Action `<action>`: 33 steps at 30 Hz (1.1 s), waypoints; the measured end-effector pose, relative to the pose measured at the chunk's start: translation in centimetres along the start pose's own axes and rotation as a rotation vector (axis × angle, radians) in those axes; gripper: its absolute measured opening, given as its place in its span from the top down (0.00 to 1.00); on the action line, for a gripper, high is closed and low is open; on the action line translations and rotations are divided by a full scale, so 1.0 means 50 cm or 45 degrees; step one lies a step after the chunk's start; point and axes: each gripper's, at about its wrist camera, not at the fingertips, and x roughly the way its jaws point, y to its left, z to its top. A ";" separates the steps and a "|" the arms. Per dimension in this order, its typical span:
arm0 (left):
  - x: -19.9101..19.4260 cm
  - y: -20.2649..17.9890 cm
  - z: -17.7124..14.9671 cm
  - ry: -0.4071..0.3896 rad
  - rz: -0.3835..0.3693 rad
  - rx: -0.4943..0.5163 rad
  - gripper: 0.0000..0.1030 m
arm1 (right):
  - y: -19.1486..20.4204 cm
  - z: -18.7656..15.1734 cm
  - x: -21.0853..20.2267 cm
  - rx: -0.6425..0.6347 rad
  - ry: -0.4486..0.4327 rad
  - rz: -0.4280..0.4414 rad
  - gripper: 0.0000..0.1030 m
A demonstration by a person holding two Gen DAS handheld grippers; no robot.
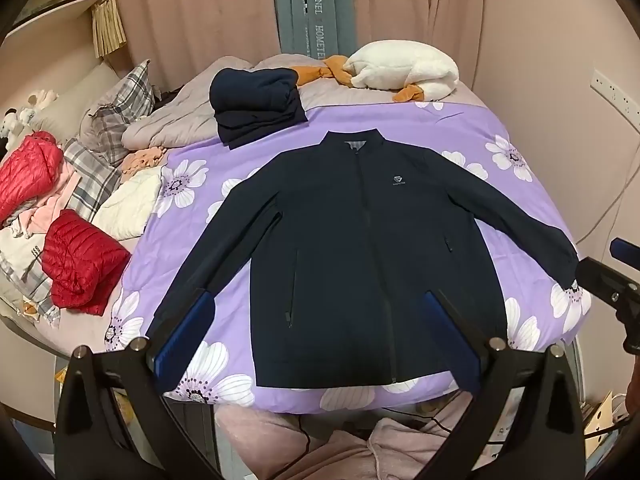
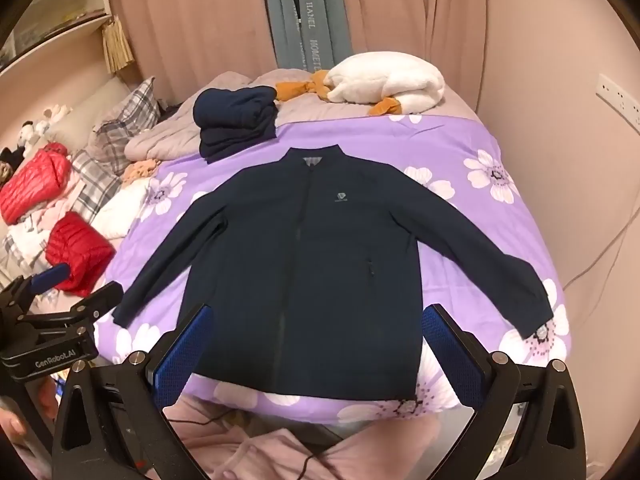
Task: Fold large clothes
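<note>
Both grippers hang wide open with nothing between the pads. The left gripper (image 1: 320, 336) hovers over the jacket (image 1: 360, 248) near its hem, blue pads spread, not touching the cloth as far as the views show. The right gripper (image 2: 316, 340) does the same, a little further toward the jacket's other side, jaws splayed and empty.

Out from the fingers: the jacket lies flat and face up on the purple sheet (image 1: 460, 136), zipped shut, and both sleeves are spread out and down from the shoulders. Its long axis runs from the hem, at the near edge of the bed, straight away to the collar (image 1: 356, 140); the collar points at the far curtain (image 1: 192, 12). The chest logo (image 1: 399, 181) sits right of the zip as seen here.

Progress, as I judge it: laying-out is done, folding is not begun. No sleeve is turned in, no side brought over, the hem not raised. Everything is still to do on this one.

Beyond the collar, just off its left shoulder, sits a dark stack (image 1: 256, 104) of folded cloth, likely finished pieces. Far left of the jacket lie red puffers (image 1: 84, 260) in a loose heap, seemingly waiting.
</note>
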 end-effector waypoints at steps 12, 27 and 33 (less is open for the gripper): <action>-0.001 0.005 0.001 0.000 0.007 -0.004 0.00 | 0.008 0.001 0.000 -0.011 -0.009 0.001 0.00; 0.005 0.020 -0.004 -0.003 0.027 -0.009 0.00 | 0.019 0.001 0.001 -0.023 -0.003 -0.005 0.00; 0.007 0.022 -0.006 0.002 0.024 -0.006 0.00 | 0.022 0.001 0.002 -0.025 -0.003 -0.004 0.00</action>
